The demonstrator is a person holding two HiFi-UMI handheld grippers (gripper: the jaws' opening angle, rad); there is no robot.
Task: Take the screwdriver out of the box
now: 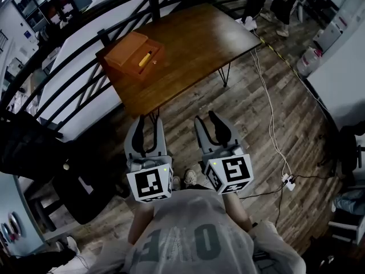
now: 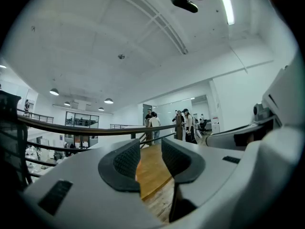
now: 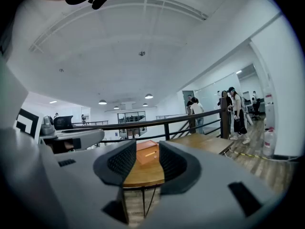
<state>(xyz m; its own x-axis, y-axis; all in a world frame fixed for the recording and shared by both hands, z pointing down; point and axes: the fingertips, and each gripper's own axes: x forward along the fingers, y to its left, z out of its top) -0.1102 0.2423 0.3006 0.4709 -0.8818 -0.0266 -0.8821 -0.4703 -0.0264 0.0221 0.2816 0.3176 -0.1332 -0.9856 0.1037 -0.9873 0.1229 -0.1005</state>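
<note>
An orange-brown box [image 1: 132, 55] stands on the far left part of a brown wooden table [image 1: 194, 44]. In its open slot lies a yellow screwdriver [image 1: 145, 57]. Both grippers hang in front of my body over the floor, well short of the table. My left gripper [image 1: 147, 124] is open with nothing between its jaws, and my right gripper [image 1: 206, 120] is open and empty too. In the right gripper view the box [image 3: 147, 152] shows far off between the spread jaws of the right gripper [image 3: 147, 146]. The left gripper view shows the left gripper [image 2: 150, 147] and only the tabletop [image 2: 151, 171] through the gap.
A black railing [image 1: 74, 67] runs behind and left of the table. A black office chair [image 1: 85, 193] stands at my left. A cable [image 1: 271, 124] and power strip [image 1: 288, 181] lie on the wooden floor at right. People [image 1: 279, 4] stand beyond the table.
</note>
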